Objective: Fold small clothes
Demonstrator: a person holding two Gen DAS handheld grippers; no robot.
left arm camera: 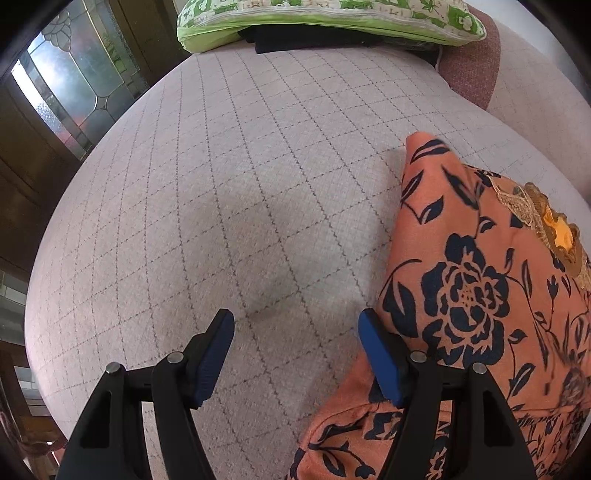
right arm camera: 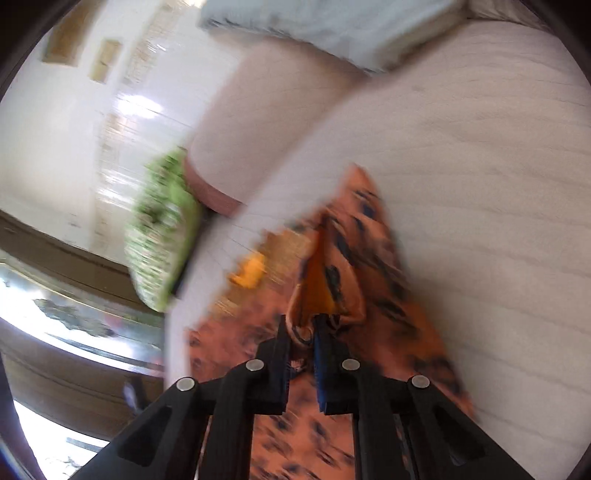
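An orange garment with a dark blue flower print [left arm camera: 465,295] lies on the pale quilted sofa seat [left arm camera: 258,166] at the right of the left wrist view, with gold lace trim [left arm camera: 546,225] near its edge. My left gripper [left arm camera: 295,325] is open and empty, just left of the garment, its right finger [left arm camera: 376,354] at the cloth's edge. In the blurred right wrist view my right gripper [right arm camera: 301,332] is shut on a bunched fold of the same garment [right arm camera: 325,280] and holds it lifted over the rest of the cloth.
A green and white patterned cushion [left arm camera: 332,18] lies at the far end of the seat, over something black [left arm camera: 295,38]. It also shows in the right wrist view [right arm camera: 162,229]. A glass-panelled wooden door [left arm camera: 70,85] stands to the left. A maroon armrest [left arm camera: 472,70] is at the back right.
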